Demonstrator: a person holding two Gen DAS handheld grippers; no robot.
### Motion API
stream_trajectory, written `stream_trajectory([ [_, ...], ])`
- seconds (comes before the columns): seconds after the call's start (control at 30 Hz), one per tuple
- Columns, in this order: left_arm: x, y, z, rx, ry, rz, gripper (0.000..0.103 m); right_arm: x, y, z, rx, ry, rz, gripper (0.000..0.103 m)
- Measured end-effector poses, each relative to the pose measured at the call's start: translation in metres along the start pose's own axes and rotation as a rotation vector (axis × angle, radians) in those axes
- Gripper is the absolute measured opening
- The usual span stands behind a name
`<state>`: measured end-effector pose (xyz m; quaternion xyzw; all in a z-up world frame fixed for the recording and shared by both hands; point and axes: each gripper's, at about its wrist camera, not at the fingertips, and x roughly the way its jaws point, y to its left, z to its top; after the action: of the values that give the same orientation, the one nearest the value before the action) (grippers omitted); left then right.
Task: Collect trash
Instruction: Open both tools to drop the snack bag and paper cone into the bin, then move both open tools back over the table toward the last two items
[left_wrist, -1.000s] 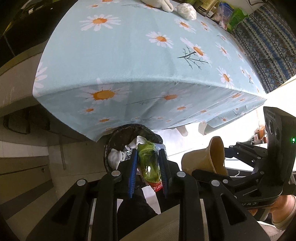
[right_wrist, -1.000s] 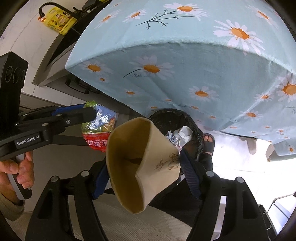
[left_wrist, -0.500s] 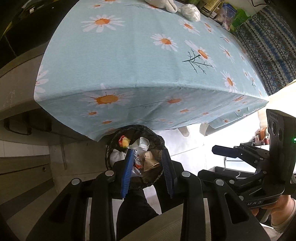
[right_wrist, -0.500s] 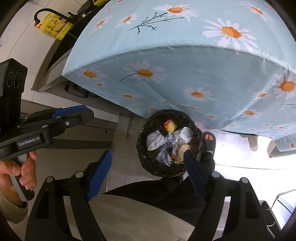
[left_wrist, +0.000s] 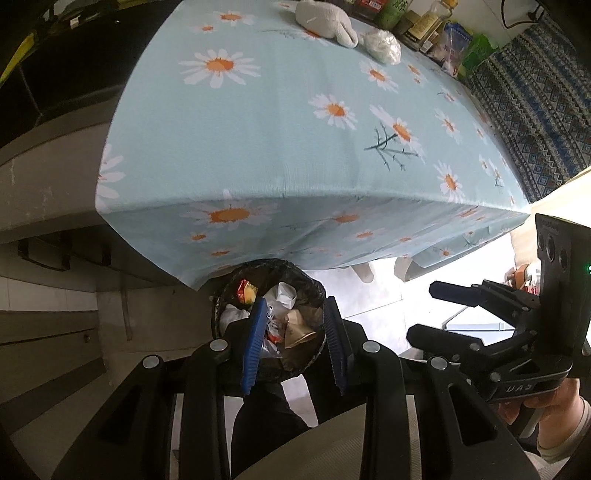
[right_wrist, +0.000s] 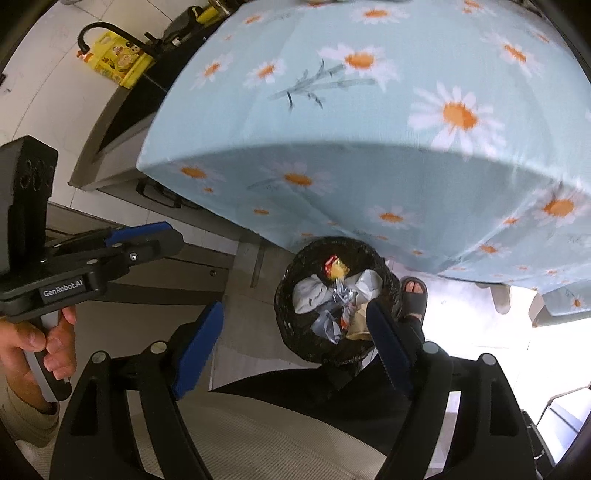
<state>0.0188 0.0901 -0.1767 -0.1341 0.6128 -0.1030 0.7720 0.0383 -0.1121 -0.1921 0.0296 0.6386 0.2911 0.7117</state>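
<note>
Step in hand, by the look of it: drop finished, both grippers empty above the bin, next piece of trash still to be fetched.

Desk (left_wrist: 295, 122) under a daisy-print cloth fills the upper frame in both views. Trash bin (right_wrist: 295, 314) with a black liner sits on the floor just beside the desk's near edge, at 6 o'clock from it, holding crumpled white paper, a red-and-yellow wrapper and a brown paper cup (left_wrist: 297, 330).

Right gripper (right_wrist: 295, 347) hangs over the bin, jaws wide apart, nothing between the pads. Left gripper (left_wrist: 293, 347) also over the bin, jaws parted only a little, pads touching nothing, bin contents visible through the gap.

Next move probably calls for lifting clear of the desk edge and reaching toward 12 o'clock, where a crumpled white wad (left_wrist: 382, 48) lies on the cloth beside a pale cloth bundle (left_wrist: 327, 20); whether the bundle counts as trash cannot be told.

Left wrist view alone shows that far end of the desk, its wad, bundle and a row of bottles and packets. Right wrist view alone shows a sandalled foot (right_wrist: 413, 295) at 3 o'clock of the bin, a yellow package (right_wrist: 118, 62) at 10 o'clock, and the hand (right_wrist: 33, 343) gripping the left handle.
</note>
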Motion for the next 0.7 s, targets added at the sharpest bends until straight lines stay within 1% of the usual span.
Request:
stream_trajectory([
  [0.17,-0.011,-0.004,0.007,0.015,-0.019,-0.011,0.031,-0.021,0.002,0.011,-0.018,-0.049,-0.003,0.079],
  [0.3,-0.022,-0.009,0.017,0.042,-0.047,-0.001,0.031,-0.038,0.001,0.022,-0.030,-0.099,-0.011,0.079],
  [0.37,-0.027,-0.012,0.021,0.047,-0.059,0.004,0.038,-0.047,-0.001,0.030,-0.034,-0.125,-0.018,0.079],
  [0.4,-0.029,-0.013,0.023,0.047,-0.065,0.007,0.042,-0.053,-0.002,0.035,-0.040,-0.143,-0.019,0.079],
  [0.63,-0.043,-0.021,0.043,0.049,-0.103,0.018,0.042,-0.083,-0.012,0.073,-0.074,-0.216,-0.054,0.079],
  [0.7,-0.047,-0.024,0.051,0.043,-0.118,0.027,0.042,-0.095,-0.017,0.089,-0.090,-0.240,-0.062,0.079],
])
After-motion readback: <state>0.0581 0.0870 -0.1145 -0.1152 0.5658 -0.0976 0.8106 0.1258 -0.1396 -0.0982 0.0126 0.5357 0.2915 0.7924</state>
